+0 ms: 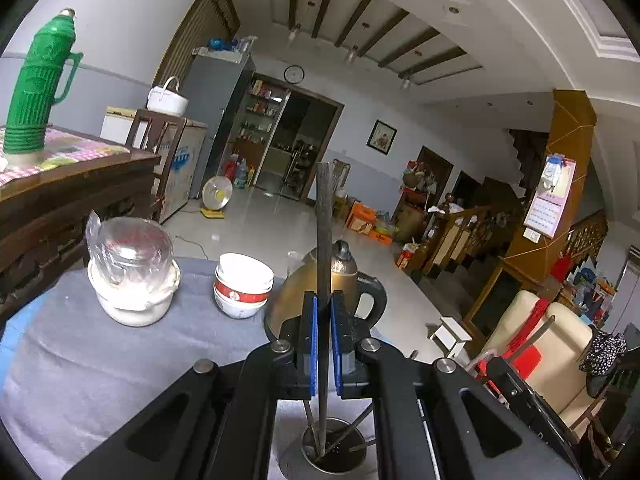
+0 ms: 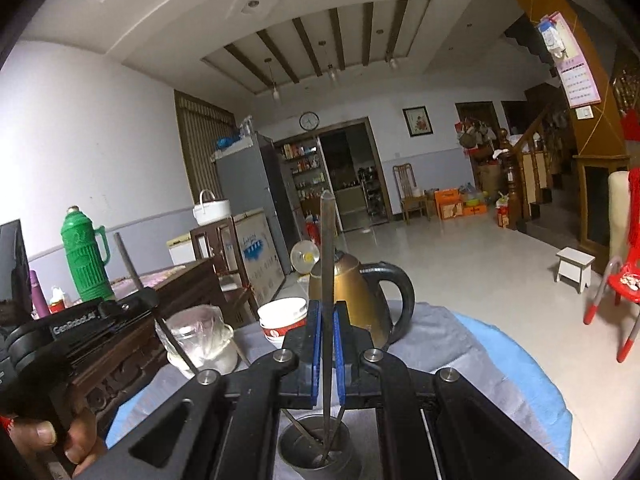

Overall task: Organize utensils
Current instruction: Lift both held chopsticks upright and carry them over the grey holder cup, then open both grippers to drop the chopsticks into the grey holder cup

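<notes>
The metal cup is cut off by the frame's bottom edge, hiding its base

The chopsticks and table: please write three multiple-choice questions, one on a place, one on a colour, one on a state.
1. Where does the right gripper's chopstick end?
A. in the metal cup
B. in the bowls
C. on the floor

2. What colour is the thermos?
A. red
B. green
C. blue

3. How are the left gripper's jaws?
A. wide open
B. shut on a bowl
C. shut on a chopstick

Answers: 1 A, its lower end stands inside the cup. 2 B, its body is green. 3 C, the blue pads press the upright stick.
</notes>
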`<state>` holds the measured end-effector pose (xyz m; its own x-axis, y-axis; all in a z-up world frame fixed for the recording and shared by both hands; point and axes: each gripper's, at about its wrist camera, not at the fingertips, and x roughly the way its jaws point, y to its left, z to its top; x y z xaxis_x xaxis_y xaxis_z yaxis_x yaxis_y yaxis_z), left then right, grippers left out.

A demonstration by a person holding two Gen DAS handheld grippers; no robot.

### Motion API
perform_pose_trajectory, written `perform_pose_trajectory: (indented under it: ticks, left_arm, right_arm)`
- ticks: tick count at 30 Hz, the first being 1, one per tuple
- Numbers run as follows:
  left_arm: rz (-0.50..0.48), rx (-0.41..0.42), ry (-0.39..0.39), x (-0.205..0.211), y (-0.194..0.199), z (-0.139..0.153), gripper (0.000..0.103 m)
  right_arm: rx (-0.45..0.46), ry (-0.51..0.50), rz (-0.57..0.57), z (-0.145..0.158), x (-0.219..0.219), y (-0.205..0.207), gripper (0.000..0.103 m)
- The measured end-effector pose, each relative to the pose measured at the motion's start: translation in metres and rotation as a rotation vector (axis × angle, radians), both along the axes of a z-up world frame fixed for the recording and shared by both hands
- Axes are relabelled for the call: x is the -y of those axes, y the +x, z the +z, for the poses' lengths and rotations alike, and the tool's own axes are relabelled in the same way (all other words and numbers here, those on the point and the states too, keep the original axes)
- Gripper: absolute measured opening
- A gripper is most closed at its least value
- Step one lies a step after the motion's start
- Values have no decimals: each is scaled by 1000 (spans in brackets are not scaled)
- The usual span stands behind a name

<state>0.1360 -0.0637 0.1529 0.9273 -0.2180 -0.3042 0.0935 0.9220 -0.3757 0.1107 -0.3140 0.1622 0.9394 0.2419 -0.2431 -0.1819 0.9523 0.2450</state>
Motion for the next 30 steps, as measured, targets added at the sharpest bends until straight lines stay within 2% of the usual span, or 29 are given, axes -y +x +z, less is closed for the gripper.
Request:
perform_pose_trajectory:
  ticks: [13,18,19,21,22,23,25,26,28,29,30]
  left_arm:
    - [-91,-140,66,27,29,-49,6]
    - [-115,-203,92,30,29,-61,7]
    - [-116,-218,90,29,29,-61,12]
    - [-118,-246,77,25,25,-57,33]
    - [-110,-248,69,22,21,-55,47]
    - [-100,-241,68,19,17,-53,51]
    - [-76,-218,80,12,1,-47,55]
    - [-72,-214,84,9,-4,-46,58]
    - [-66,-213,90,4,-16,-44,61]
    - [-59,-215,98,0,-23,-45,63]
    - [-49,-220,108,-3,-29,-46,64]
  right_arm:
    - [-156,33,55,-45,3,35,6]
    - [-251,51,90,-62,3,44,8]
    - [-265,50,90,-64,3,45,8]
    - [-290,45,72,-64,5,45,10]
    - [-298,40,59,-63,7,43,10]
    - [-298,39,48,-61,9,40,12]
    - [-282,41,24,-56,14,31,19]
    - [-277,44,15,-55,16,26,27]
    - [-264,54,-1,-52,21,14,44]
    - [-254,58,-7,-51,23,7,66]
    - [-244,60,-13,-51,24,0,72]
